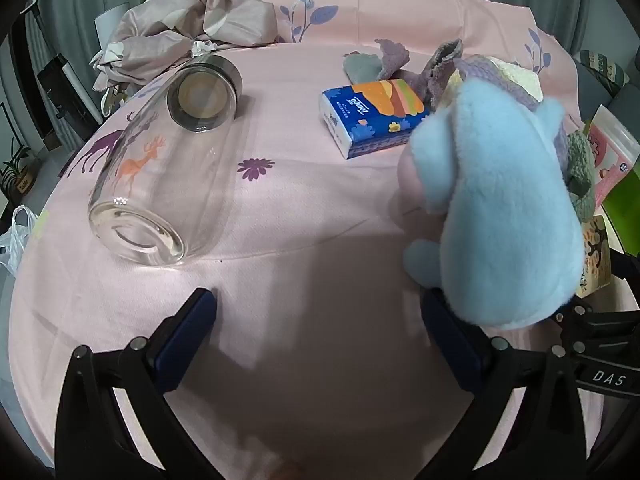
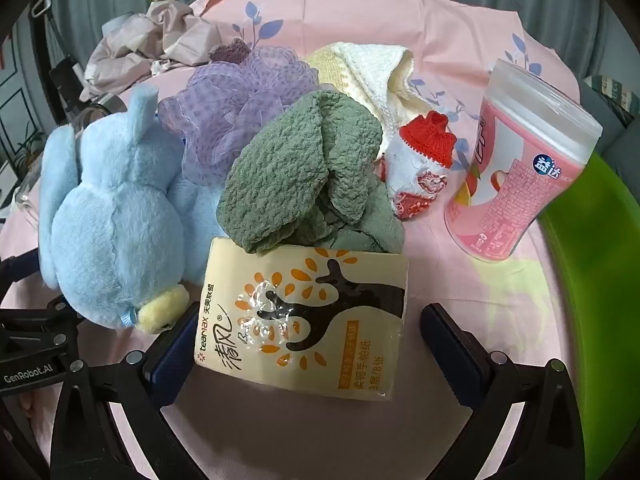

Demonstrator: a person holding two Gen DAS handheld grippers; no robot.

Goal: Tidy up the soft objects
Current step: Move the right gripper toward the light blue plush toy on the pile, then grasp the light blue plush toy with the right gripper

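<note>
My right fingers are spread wide around the yellow tissue pack, not yet pinching; my left fingers gape empty over the pink bedsheet. I'd close squarely across the pack's sides. The green cloth covers its far edge, and the blue plush toy crowds its left.

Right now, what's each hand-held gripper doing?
Left hand-held gripper: open, holding nothing; blue plush beside it.
Right hand-held gripper: open, tissue pack between its fingers, not gripped.

Dim soft light; fisheye bending, dark vignette corners; focus sharp.
</note>
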